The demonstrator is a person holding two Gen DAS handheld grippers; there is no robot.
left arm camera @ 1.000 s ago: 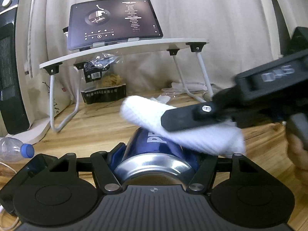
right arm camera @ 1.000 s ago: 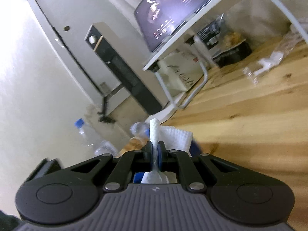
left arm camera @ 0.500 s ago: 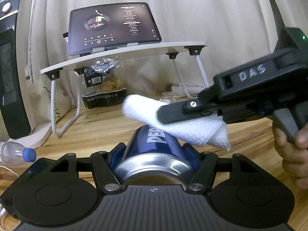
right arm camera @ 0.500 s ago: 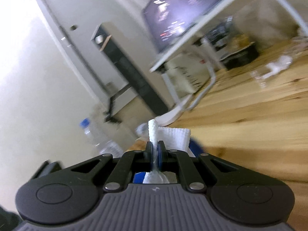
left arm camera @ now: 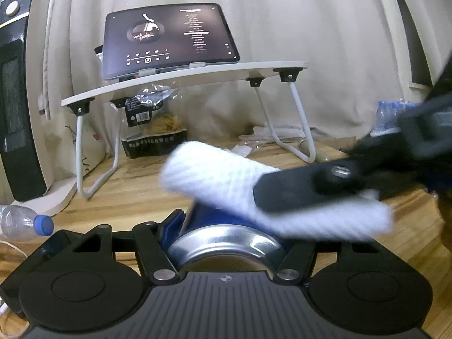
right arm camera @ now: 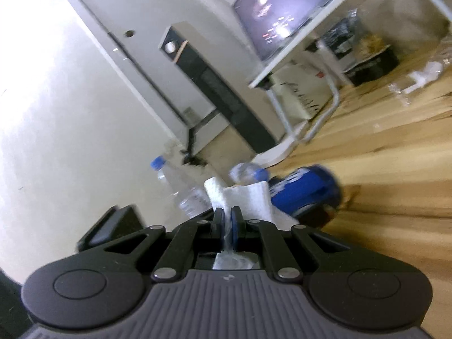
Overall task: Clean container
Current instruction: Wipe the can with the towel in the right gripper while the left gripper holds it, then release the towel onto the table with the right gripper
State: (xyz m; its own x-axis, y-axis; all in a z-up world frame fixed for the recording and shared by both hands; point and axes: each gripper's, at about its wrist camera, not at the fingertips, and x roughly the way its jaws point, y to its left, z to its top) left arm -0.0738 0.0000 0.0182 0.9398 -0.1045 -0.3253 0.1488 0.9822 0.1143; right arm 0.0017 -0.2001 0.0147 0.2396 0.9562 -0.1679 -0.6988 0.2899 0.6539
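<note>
My left gripper [left arm camera: 226, 223] is shut on a blue Pepsi can [left arm camera: 223, 240], its silver end facing the camera. The can also shows in the right wrist view [right arm camera: 305, 192], lying sideways above the wooden floor. My right gripper [right arm camera: 227, 217] is shut on a folded white paper towel [right arm camera: 245, 197]. In the left wrist view the towel [left arm camera: 226, 175] lies across the top of the can, with the right gripper's black finger [left arm camera: 305, 189] over it. Most of the can's side is hidden under the towel.
A white folding lap table [left arm camera: 183, 82] with a tablet [left arm camera: 166, 39] stands behind on the wooden floor [left arm camera: 135, 186]. Snack bags [left arm camera: 152, 141] lie under it. A black heater [left arm camera: 17, 113] stands left. Plastic water bottles [left arm camera: 22, 223] lie at the left.
The right gripper has swept the towel across the can, back to the right and lower over it. The can stays held in the left gripper.
</note>
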